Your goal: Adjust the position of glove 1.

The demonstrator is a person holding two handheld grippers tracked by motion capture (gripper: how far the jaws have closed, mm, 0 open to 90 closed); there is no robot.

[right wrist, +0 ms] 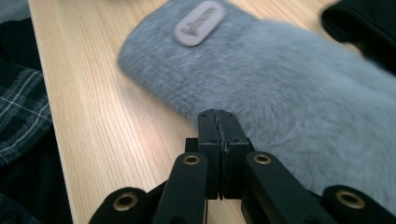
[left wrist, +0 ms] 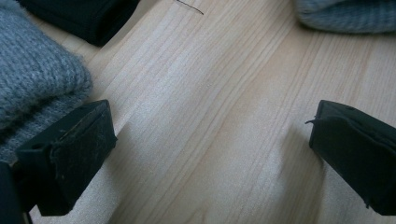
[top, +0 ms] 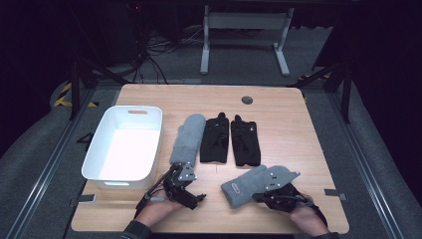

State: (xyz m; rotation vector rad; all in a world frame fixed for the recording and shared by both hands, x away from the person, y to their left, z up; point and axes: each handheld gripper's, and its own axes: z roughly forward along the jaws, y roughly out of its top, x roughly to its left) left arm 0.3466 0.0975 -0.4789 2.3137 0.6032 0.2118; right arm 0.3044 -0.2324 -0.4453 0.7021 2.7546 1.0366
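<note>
Nearby, right tongs (right wrist: 218,122) pinched at grey mitten (right wrist: 299,93) edge, left tongs (left wrist: 210,154) spread over bare wood

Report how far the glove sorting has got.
Nothing looks done: the white plastic bin holds nothing. In hand: the right tool, jaws shut, sits at the edge of the fluffy grey mitten with the oval label; whether it pinches the fabric is unclear. The left tool is open beside the knitted grey mitten. The two black gloves lie untouched.

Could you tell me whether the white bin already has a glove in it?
No, the white bin holds nothing; all four gloves lie on the table.
</note>
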